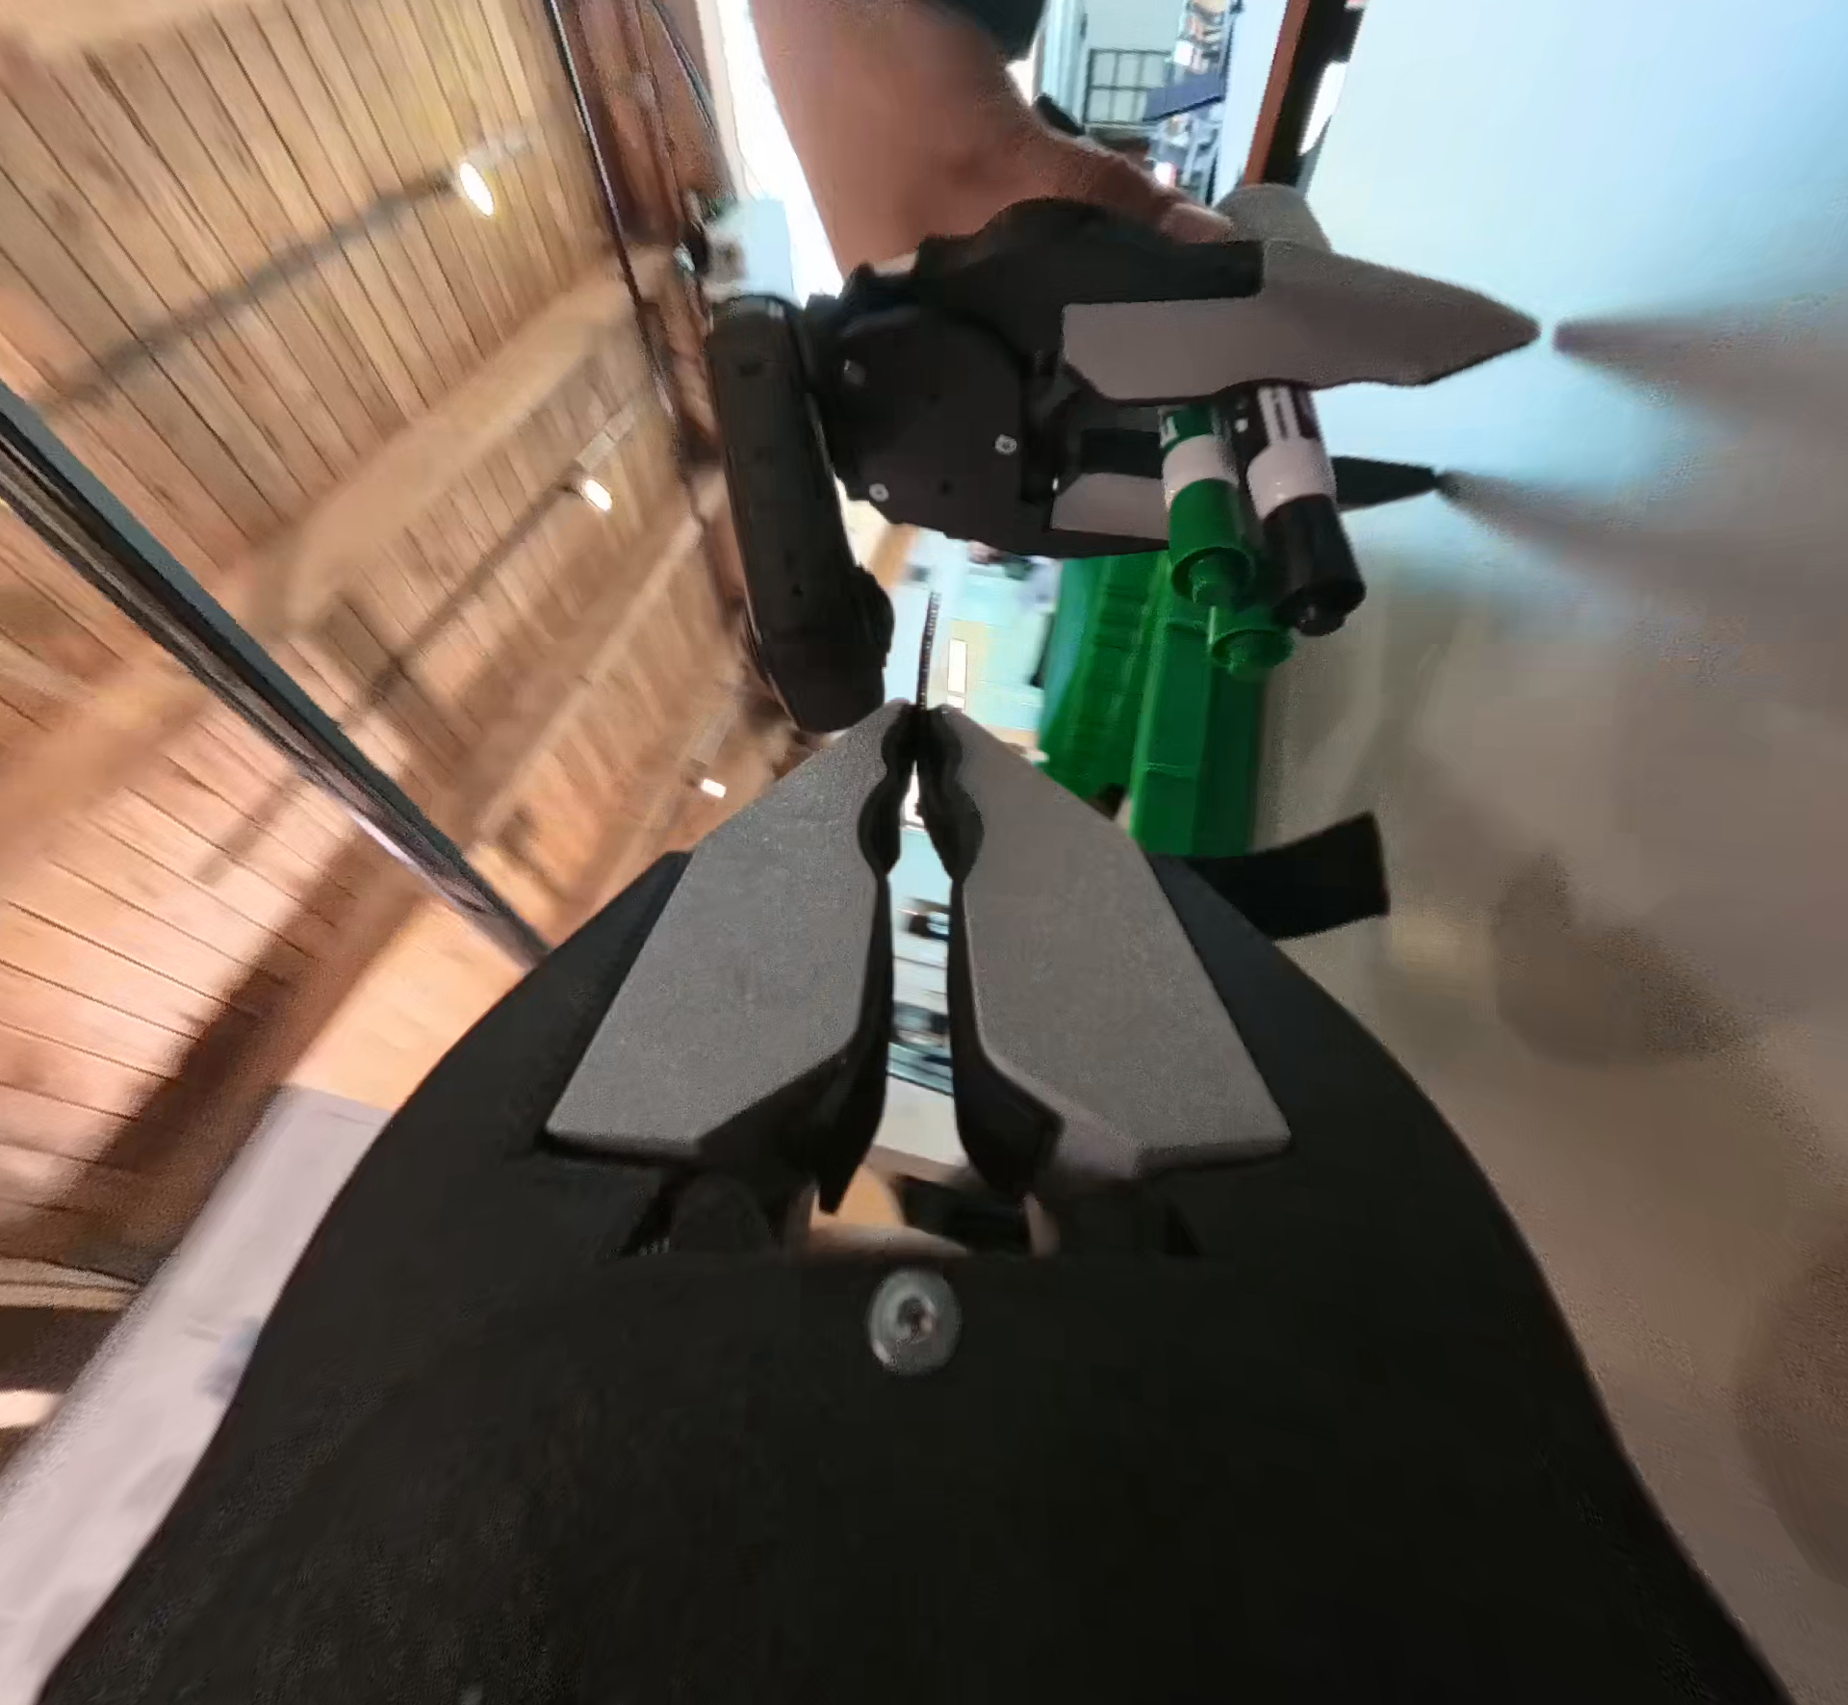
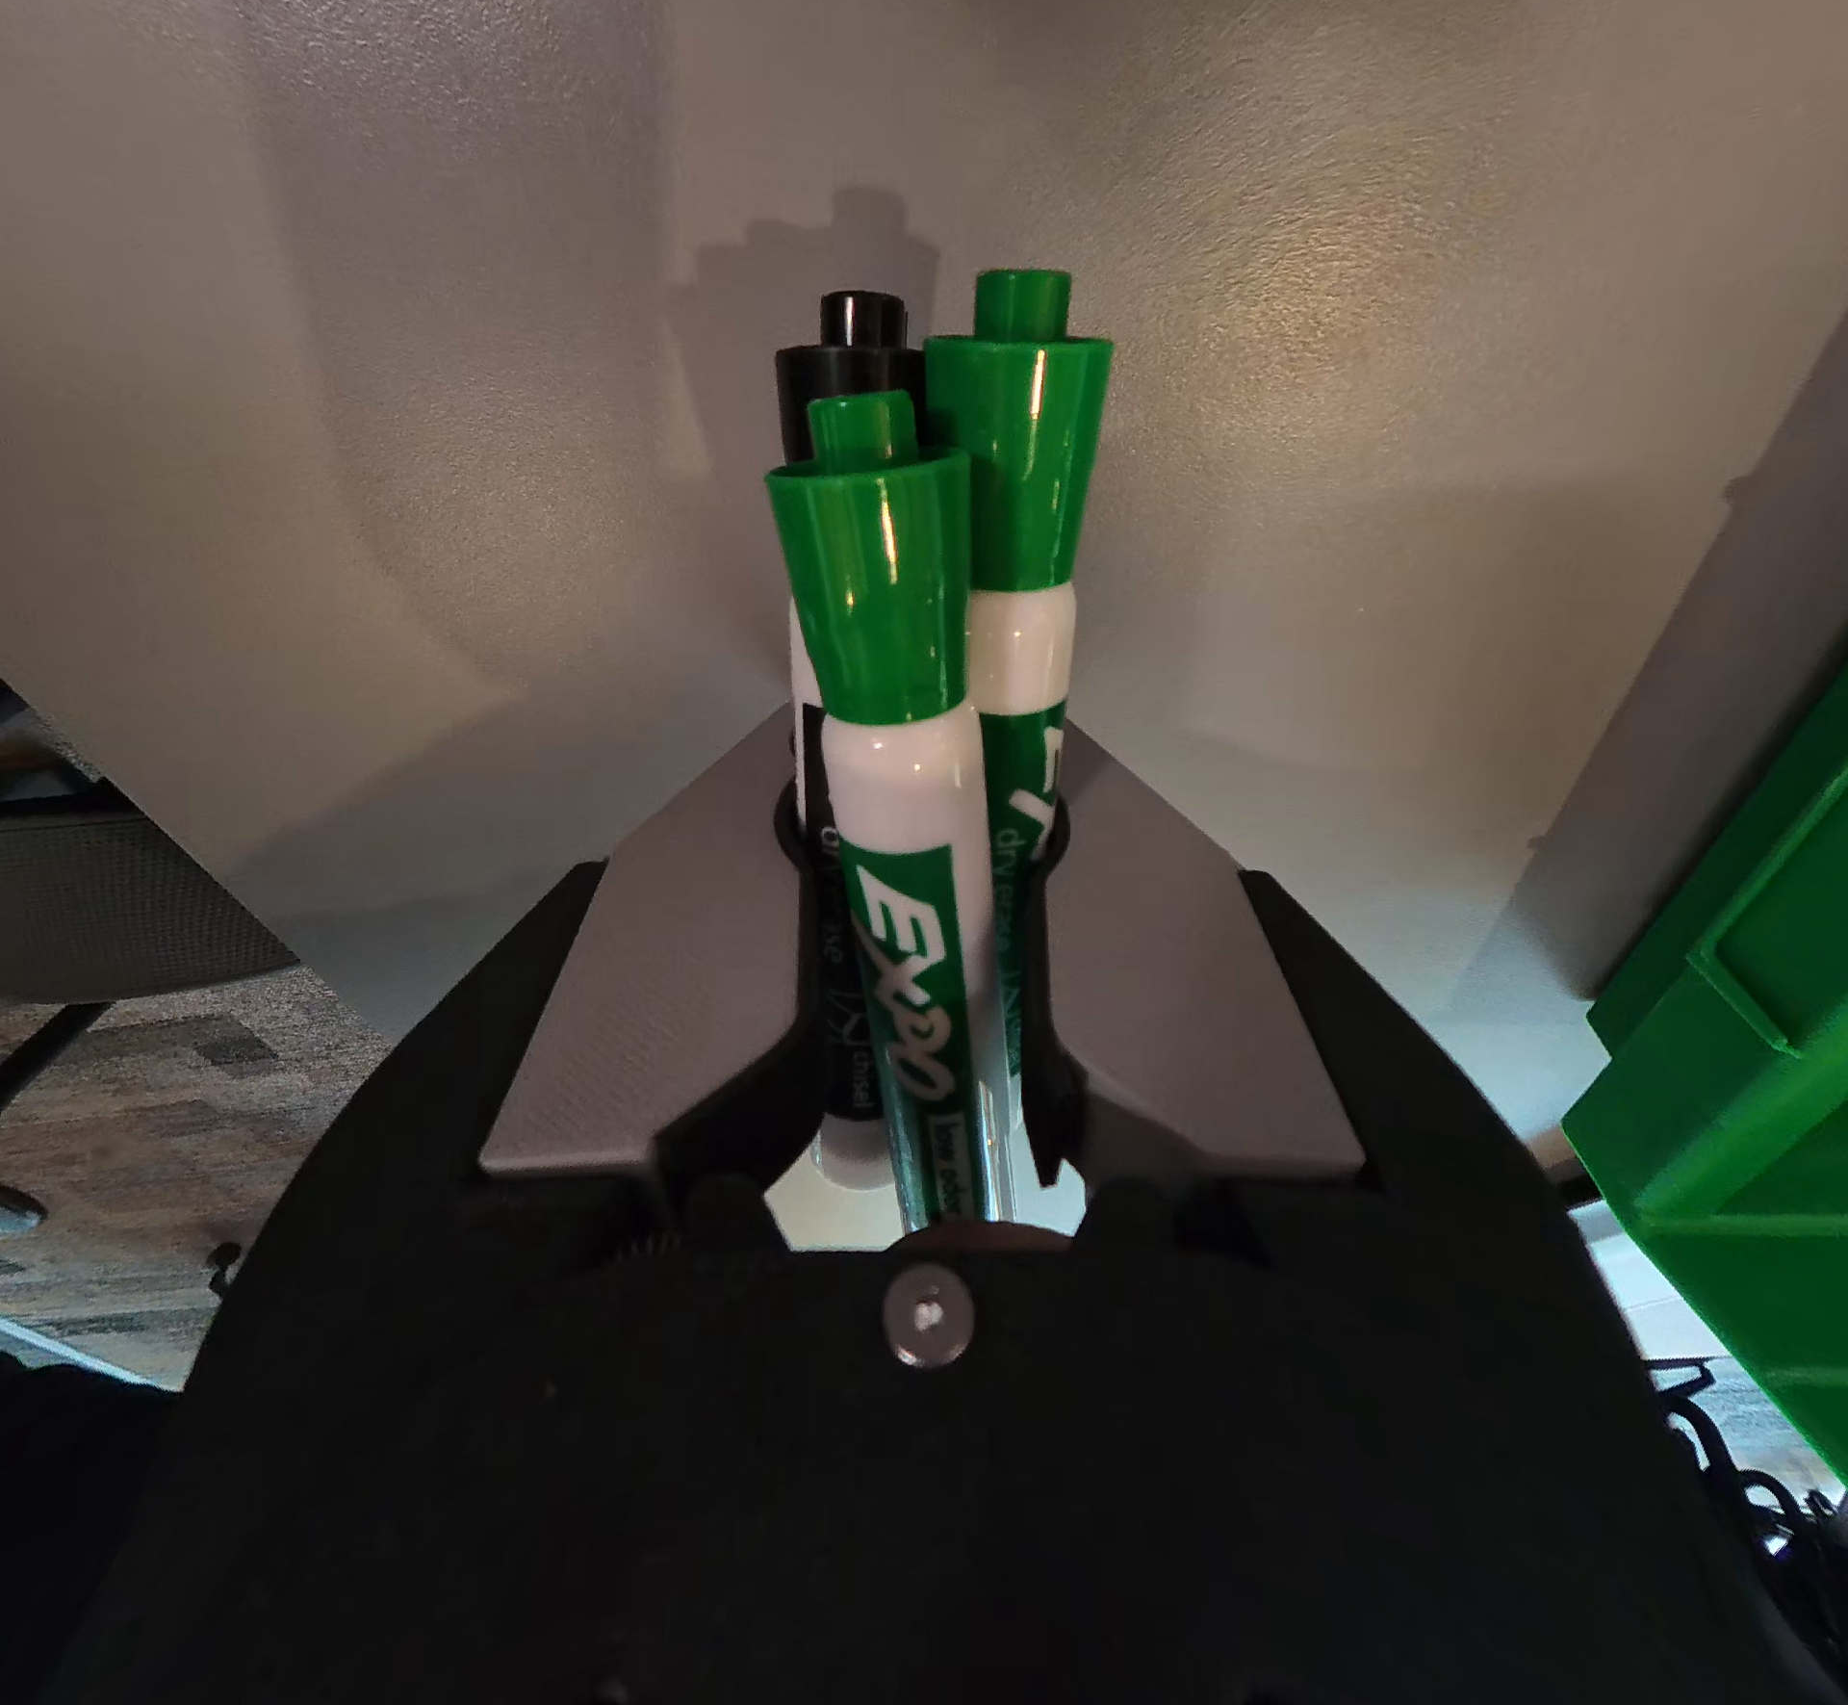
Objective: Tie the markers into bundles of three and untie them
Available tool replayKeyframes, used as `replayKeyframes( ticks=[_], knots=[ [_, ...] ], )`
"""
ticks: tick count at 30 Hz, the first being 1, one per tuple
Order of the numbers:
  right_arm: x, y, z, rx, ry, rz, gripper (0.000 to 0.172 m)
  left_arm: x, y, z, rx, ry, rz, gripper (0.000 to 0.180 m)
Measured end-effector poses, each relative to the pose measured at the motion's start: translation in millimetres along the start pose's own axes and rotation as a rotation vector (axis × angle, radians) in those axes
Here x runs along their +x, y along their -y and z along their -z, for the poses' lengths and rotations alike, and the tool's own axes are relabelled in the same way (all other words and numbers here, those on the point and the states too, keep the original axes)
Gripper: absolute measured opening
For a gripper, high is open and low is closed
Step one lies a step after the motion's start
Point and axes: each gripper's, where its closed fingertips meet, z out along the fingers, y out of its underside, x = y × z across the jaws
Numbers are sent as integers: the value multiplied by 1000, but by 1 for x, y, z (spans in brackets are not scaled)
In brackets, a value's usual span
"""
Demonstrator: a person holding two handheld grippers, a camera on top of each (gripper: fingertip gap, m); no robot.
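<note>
Three markers (image 2: 925, 657) are sitting clamped in the right gripper (image 2: 925, 817) at frame centre while the left gripper (image 1: 915, 717) is pinching a thin black tie (image 1: 928, 657), so wrapping comes next.

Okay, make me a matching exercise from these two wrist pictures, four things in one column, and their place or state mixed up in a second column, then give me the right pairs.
Things:
1. left gripper
2. right gripper
3. black marker
4. green bin

Place or state:
A. stands at the right edge of the right wrist view
B. clamped around three markers
C. tucked behind the two green markers
D. shut on a thin black tie

Pairs: 1-D, 2-B, 3-C, 4-A
</note>
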Motion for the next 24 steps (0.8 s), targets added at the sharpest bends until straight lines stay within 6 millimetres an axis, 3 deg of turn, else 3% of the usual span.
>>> replayKeyframes(
  ticks=[6, 14, 17, 20, 24],
  knots=[
    [0, 0, 0, -1, 4, 2, 37, 20, -17, -8, -87, -220, 417, 0],
    [0, 0, 0, 8, 2, 2, 36, 41, -39, -8, -224, -525, 1156, 0],
    [0, 0, 0, 10, 1, 3, 37, 48, -48, -4, -238, -544, 1163, 0],
    [0, 0, 0, 12, 1, 3, 36, 48, -43, -3, -209, -576, 1162, 27],
    [0, 0, 0, 13, 1, 3, 36, 48, -41, 1, -192, -612, 1210, 39]
  ],
)
